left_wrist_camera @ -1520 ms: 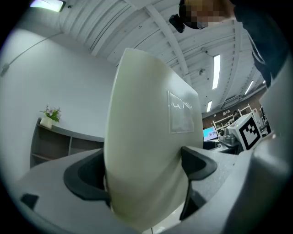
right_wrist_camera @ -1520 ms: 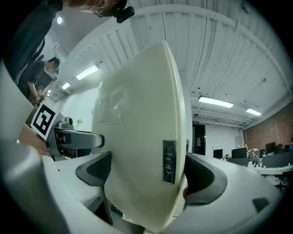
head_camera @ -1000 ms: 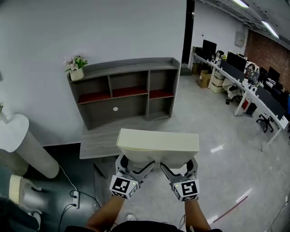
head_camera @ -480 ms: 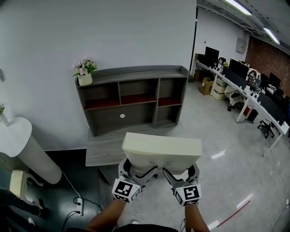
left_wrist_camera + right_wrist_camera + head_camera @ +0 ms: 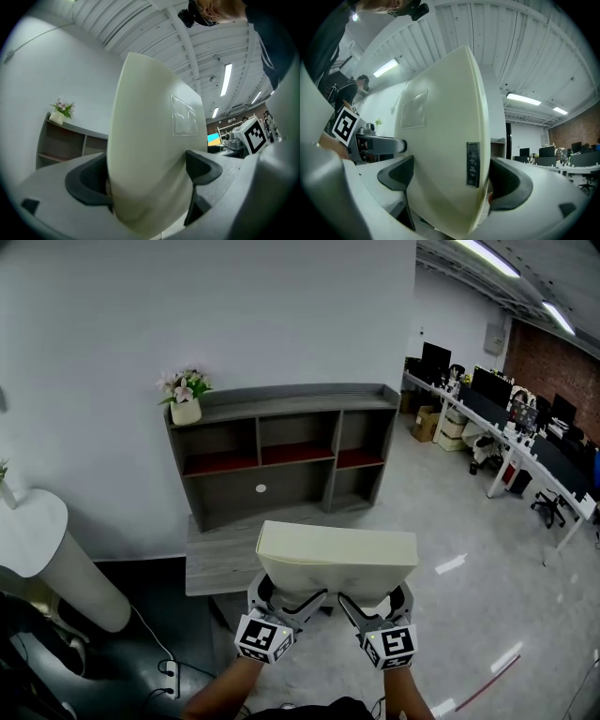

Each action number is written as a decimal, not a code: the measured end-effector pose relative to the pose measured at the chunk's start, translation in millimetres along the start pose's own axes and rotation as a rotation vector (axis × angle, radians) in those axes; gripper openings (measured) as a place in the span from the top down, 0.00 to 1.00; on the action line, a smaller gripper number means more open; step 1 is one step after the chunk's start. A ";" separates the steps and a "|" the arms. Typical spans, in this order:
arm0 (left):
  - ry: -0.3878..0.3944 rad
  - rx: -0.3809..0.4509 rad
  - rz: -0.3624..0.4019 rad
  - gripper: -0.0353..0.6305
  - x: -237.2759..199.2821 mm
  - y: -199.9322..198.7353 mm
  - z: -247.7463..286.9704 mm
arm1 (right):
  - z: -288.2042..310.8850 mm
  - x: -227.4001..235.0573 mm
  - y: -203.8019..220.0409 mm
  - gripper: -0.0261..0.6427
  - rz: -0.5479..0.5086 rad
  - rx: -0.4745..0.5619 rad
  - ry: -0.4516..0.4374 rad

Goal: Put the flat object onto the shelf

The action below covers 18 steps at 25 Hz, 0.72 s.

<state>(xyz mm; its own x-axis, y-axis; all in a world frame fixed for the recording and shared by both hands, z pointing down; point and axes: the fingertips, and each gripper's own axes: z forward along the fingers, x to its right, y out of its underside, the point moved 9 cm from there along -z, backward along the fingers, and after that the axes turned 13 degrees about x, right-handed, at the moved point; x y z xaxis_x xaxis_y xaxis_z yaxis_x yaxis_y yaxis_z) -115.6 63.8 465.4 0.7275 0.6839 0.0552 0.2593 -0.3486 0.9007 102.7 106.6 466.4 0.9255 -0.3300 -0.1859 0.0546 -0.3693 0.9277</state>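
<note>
A cream flat box-like object [image 5: 337,555] is held level in front of me, carried by both grippers. My left gripper [image 5: 284,598] is shut on its near left edge and my right gripper [image 5: 368,601] on its near right edge. In the left gripper view the flat object [image 5: 150,154] fills the gap between the dark pads [image 5: 200,168]. The right gripper view shows the flat object [image 5: 445,154] clamped likewise, with a small button strip on its edge. The grey shelf unit [image 5: 281,451] with red-lined compartments stands ahead against the white wall.
A flower pot [image 5: 186,401] sits on the shelf's top left corner. A low grey platform [image 5: 211,559] lies before the shelf. A white rounded column [image 5: 52,554] stands at left with cables on the dark floor. Office desks with monitors [image 5: 511,418] line the right side.
The shelf has slid slightly lower and to the right in the head view and looks a little nearer. Both grippers keep the same hold on the flat object.
</note>
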 end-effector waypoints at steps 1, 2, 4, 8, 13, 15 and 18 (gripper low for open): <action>-0.003 0.001 0.002 0.20 -2.8 -0.4 -0.2 | 2.8 -1.4 0.3 0.22 0.003 0.002 0.000; -0.005 0.002 0.005 0.20 -5.6 -0.7 0.0 | 5.8 -2.4 0.8 0.22 0.005 0.004 -0.001; -0.013 0.002 0.008 0.20 -12.0 0.0 0.9 | 13.0 -3.8 3.1 0.22 0.007 0.009 -0.005; -0.040 -0.003 0.011 0.20 -22.4 3.4 5.9 | 28.8 -0.8 9.1 0.22 0.015 0.016 -0.027; -0.076 0.000 0.036 0.20 -39.8 12.8 24.7 | 59.1 13.6 22.4 0.22 0.028 0.034 -0.062; -0.091 -0.002 0.044 0.20 -46.9 17.8 35.8 | 73.2 22.9 28.9 0.22 0.036 0.039 -0.078; -0.113 -0.006 0.051 0.20 -54.9 26.3 54.6 | 92.4 39.5 38.1 0.22 0.046 0.044 -0.100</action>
<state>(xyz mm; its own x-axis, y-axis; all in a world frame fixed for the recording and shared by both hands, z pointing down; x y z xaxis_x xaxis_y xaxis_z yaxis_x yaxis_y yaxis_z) -114.0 -17.9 462.5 0.8065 0.5888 0.0530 0.2162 -0.3771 0.9006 106.7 -0.8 464.4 0.8844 -0.4319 -0.1767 -0.0056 -0.3886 0.9214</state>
